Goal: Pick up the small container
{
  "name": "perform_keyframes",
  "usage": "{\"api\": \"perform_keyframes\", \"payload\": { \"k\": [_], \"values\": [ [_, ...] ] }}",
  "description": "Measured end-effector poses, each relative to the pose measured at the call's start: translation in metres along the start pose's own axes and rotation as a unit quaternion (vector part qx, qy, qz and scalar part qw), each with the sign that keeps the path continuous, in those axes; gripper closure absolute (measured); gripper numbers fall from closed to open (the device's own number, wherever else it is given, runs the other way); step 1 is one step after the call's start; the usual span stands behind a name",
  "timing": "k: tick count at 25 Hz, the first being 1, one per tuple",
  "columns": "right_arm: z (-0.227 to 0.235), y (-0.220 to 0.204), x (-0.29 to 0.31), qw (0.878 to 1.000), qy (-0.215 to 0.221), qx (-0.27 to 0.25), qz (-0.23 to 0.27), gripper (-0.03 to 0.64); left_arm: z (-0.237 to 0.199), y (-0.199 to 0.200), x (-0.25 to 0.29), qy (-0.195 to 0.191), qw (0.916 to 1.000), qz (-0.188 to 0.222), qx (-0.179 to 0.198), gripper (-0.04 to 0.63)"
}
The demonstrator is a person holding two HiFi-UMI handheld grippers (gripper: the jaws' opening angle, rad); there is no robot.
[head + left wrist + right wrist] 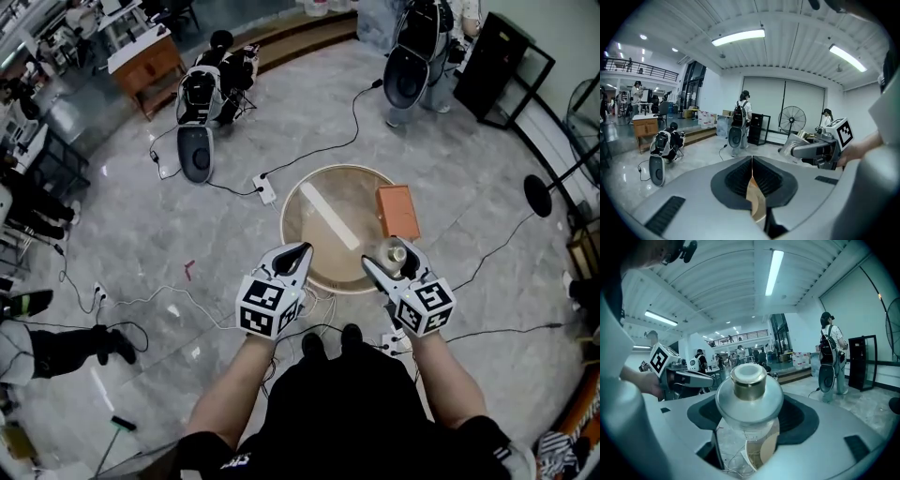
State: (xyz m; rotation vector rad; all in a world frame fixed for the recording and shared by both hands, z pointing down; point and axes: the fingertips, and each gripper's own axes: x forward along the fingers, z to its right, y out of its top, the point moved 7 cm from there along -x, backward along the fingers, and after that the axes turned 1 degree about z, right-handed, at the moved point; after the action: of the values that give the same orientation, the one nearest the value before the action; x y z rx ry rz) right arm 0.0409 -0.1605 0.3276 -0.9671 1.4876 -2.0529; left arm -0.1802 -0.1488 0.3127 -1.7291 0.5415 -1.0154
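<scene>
Both grippers are held high above the round wooden table (317,183). The small container (398,252) is a clear jar with a gold cap. It sits between the jaws of my right gripper (390,261), which is shut on it. In the right gripper view the small container (749,394) fills the space between the jaws of the right gripper (750,416), cap pointing away. My left gripper (301,251) hangs to its left, shut, with nothing between its jaws. In the left gripper view the left gripper (752,165) has its jaws meeting, and the held container (796,146) shows at the right.
On the table lie a white strip (328,215) and an orange box (397,210). Cables and a power strip (265,188) cross the marble floor. Backpack-like devices (197,150) sit at the back left. A fan stand (538,195) and a black rack (502,66) stand to the right.
</scene>
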Motion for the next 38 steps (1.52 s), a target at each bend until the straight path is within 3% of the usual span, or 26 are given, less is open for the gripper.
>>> {"api": "perform_keyframes", "payload": {
  "k": [7,13,23,38],
  "values": [
    [0.008,0.032,-0.043,0.999,0.032,-0.015,0.012,0.275,0.03,0.023,-0.008,0.028,0.9993,0.023,0.009,0.575],
    [0.015,0.049,-0.059,0.998,0.045,-0.008,0.035,0.275,0.047,0.029,-0.013,0.049,0.9977,0.011,0.046,0.577],
    [0.028,0.062,-0.069,0.999,0.025,-0.001,0.042,0.275,0.034,0.059,-0.016,0.056,0.9975,0.035,0.025,0.575],
    [0.02,0.067,-0.056,0.998,0.034,0.002,0.049,0.275,0.022,0.052,-0.023,0.064,0.9973,0.03,0.019,0.575]
  ]
}}
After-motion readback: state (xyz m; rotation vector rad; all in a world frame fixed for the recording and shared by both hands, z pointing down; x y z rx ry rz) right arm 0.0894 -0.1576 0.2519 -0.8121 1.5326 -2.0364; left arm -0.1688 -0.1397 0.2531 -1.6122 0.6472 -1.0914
